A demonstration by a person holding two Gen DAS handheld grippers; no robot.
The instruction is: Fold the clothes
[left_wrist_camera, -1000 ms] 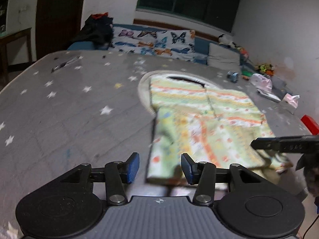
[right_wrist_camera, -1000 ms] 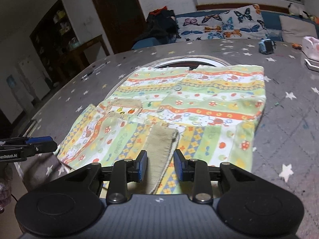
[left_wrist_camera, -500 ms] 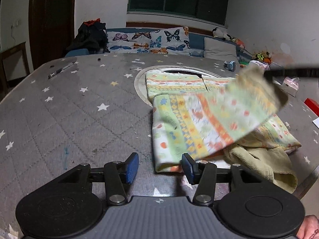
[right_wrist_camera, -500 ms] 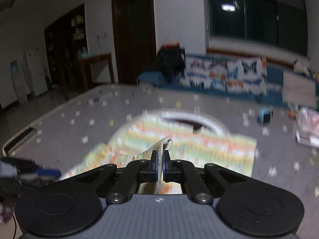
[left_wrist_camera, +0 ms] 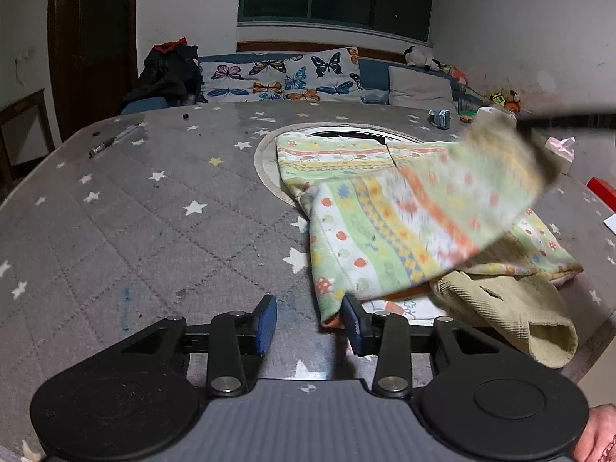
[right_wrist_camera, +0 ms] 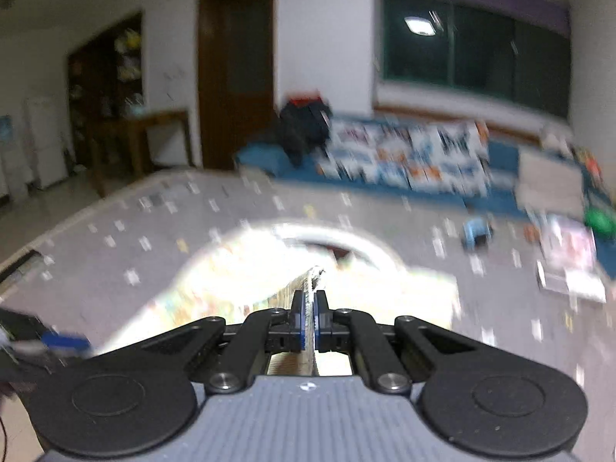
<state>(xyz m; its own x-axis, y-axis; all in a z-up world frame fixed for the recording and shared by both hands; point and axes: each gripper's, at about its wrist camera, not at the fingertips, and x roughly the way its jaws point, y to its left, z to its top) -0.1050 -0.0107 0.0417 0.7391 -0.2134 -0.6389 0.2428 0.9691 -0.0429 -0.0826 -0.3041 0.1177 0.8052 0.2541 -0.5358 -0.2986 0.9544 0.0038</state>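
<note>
Left gripper (left_wrist_camera: 310,321): jaws wide apart, nothing held; patterned garment (left_wrist_camera: 389,227) hem hangs against its right finger. Right gripper (right_wrist_camera: 309,317): jaws closed on a garment edge. Only the left view shows a lifted sleeve; beyond, the star-print table (left_wrist_camera: 154,208). Right view blurred.

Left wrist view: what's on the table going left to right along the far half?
Pen → patterned garment → small blue object → pink-and-white packet → red object.
</note>
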